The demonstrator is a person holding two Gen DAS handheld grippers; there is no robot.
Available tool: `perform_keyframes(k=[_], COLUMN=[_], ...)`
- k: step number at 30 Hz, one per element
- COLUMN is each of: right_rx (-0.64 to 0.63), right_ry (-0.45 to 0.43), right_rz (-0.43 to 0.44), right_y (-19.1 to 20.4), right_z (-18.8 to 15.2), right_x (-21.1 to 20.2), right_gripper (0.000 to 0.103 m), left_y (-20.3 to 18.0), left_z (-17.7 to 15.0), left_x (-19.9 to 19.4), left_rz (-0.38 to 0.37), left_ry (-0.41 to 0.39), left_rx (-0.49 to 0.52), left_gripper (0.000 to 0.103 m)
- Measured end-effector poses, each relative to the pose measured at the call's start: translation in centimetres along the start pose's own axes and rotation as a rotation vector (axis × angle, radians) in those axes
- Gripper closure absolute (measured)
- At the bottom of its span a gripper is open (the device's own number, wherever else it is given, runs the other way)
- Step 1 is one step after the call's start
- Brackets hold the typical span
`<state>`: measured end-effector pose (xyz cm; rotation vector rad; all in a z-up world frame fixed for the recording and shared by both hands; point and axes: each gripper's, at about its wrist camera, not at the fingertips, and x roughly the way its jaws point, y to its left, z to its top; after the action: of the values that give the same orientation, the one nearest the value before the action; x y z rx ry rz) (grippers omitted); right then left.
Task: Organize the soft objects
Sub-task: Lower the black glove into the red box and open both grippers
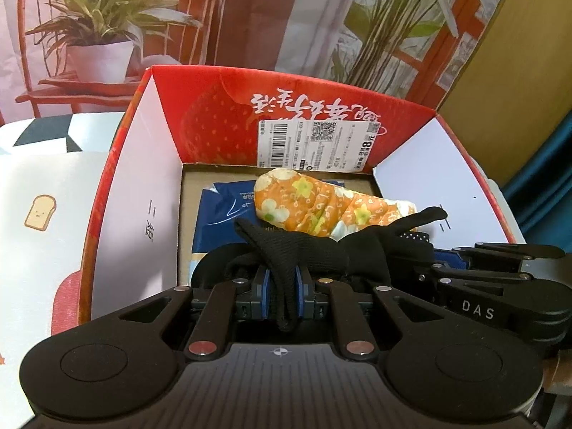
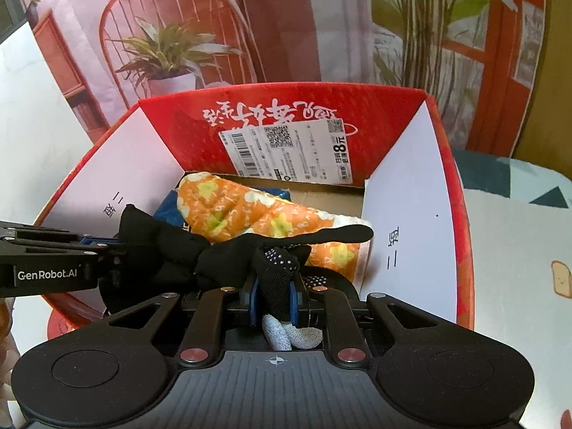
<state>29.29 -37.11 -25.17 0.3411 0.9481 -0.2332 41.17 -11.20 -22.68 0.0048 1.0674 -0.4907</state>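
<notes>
Black knit glove point(image 1: 304, 250), white-dotted palm, stretched between both pinching tongs, left point(image 1: 280, 287) and right point(image 2: 273, 295), above red box point(image 2: 447, 164).

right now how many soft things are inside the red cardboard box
2 clearly: an orange flowered cloth bundle lying across a blue plastic packet on the red cardboard box floor. The black knit glove is gripper-held over it. More may be hidden.

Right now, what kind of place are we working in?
Probably a home tabletop: a patterned tablecloth with a toast cartoon, a printed backdrop of plants and a chair, and a red strawberry gift box reused as storage.
</notes>
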Motion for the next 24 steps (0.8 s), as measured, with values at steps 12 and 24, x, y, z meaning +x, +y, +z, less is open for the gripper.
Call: perform_keyframes(k=[12,24], right_rx=[0.02,-0.006], right_ry=[-0.153,-0.334], right_rz=[-0.016,-0.076], right_y=[-0.4,-0.3], right_z=[-0.4,-1.7], right_x=[-3.5,-8.7], right_gripper=[0.061,0.001], left_y=[-0.6,-2.0], left_z=[-0.1,-2.2], left_x=[-3.1,-9.2], left_rz=[-0.001,0.087], left_ry=[-0.095,-0.257], left_rx=[0.029,0.157], left_gripper=[0.046,0.0])
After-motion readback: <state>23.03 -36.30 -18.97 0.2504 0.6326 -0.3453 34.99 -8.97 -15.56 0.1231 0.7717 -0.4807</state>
